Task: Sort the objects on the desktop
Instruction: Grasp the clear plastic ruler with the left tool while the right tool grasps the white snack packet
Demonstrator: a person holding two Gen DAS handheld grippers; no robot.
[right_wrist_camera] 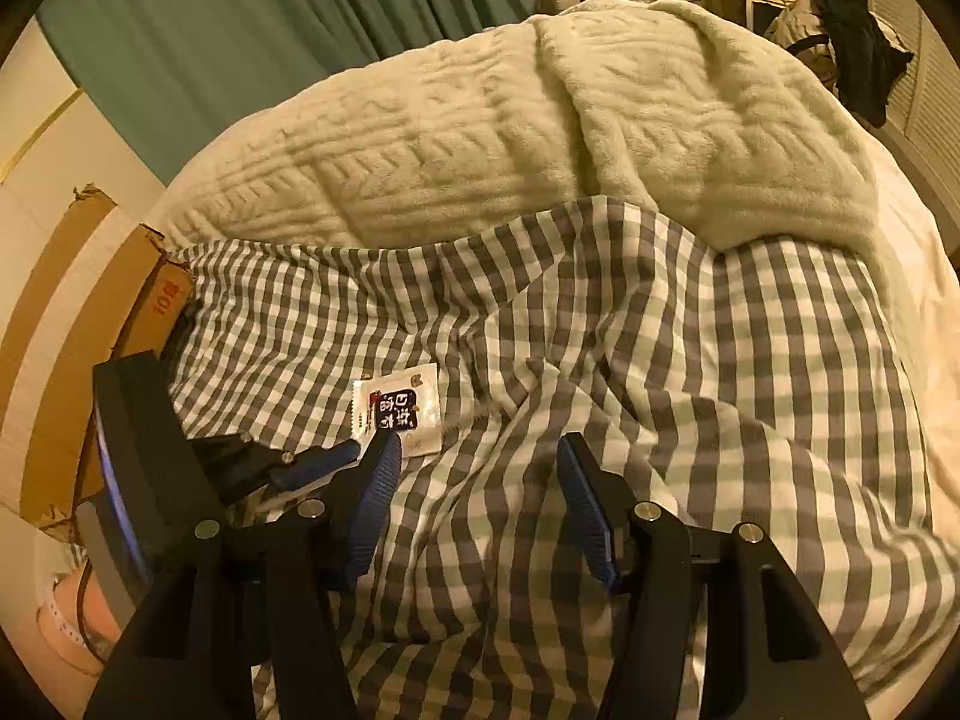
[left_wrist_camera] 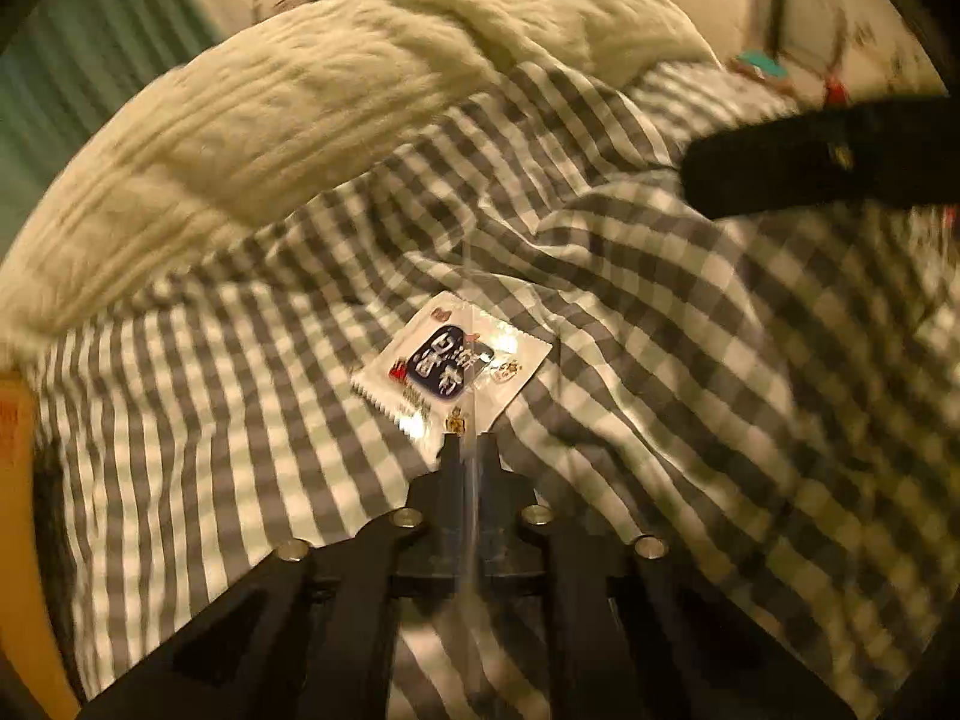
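- We're holding the left gripper (left_wrist_camera: 470, 441) w/ jaws nearly together on what looks like a thin clear strip; can't tell for sure what it is.
- Right gripper (right_wrist_camera: 474, 450) is hanging w/ jaws wide, nothing between them.
- Snack packet (left_wrist_camera: 451, 369) is lying flat on the checked sheet (left_wrist_camera: 690, 390), just ahead of the left tips, near the cream blanket (left_wrist_camera: 288, 120).
- Risk: soft, wrinkled bedding gives under pressure, so we're likely pinching cloth w/ the packet, or the slick foil is slipping out.
- Packet's long axis is running diagonal in the left view, one corner pointing at the tips.
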